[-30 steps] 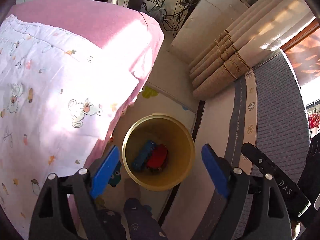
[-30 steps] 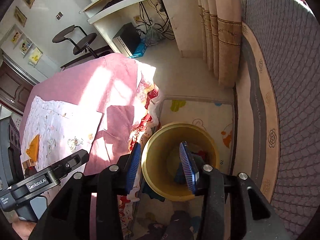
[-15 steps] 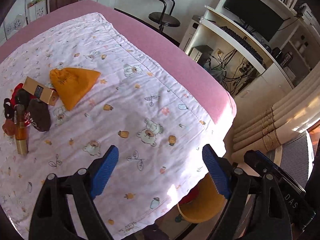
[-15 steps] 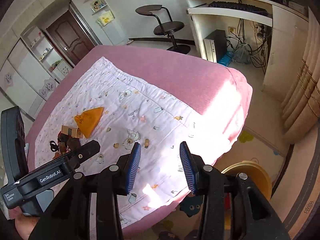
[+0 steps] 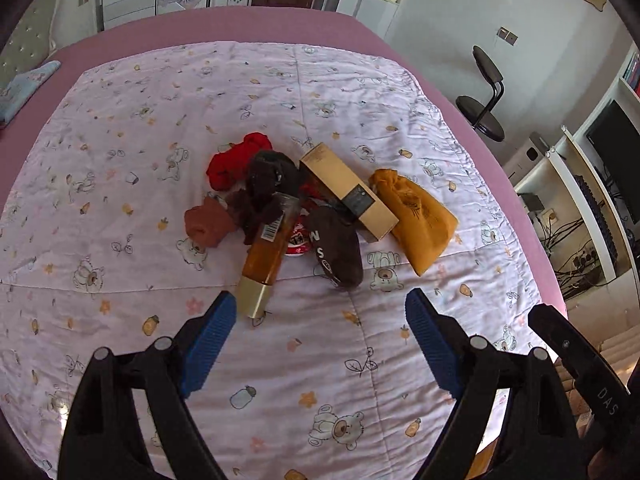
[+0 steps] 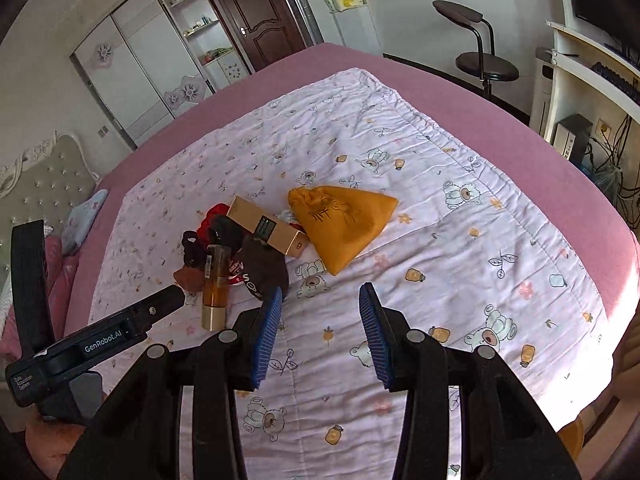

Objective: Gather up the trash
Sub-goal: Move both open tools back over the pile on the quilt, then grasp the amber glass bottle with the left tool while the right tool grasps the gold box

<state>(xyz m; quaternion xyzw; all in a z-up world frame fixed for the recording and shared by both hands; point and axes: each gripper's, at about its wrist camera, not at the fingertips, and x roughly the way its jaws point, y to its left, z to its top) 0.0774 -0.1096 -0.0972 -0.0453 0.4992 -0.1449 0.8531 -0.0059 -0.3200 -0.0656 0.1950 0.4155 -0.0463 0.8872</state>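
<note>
A white quilt (image 5: pixel 360 92) printed with bears covers a pink bed (image 6: pixel 500 120). Beyond it stand a black stool (image 6: pixel 480 60), a dark door (image 6: pixel 260 12) and a white desk (image 6: pixel 592 92).

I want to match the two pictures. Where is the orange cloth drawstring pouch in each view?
Left wrist view: the orange cloth drawstring pouch lies right of centre, at the right end of the pile.
Right wrist view: it lies at centre, above the blue fingers.
Shared landmark: the long golden cardboard box touching the pouch's left side.

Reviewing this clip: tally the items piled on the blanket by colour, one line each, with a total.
Red cloth: 1
Dark brown cloth pieces: 2
Rust-brown cloth: 1
Amber bottle: 1
Gold box: 1
Orange pouch: 1
Red-and-white wrapper, mostly hidden: 1
Total: 8
</note>
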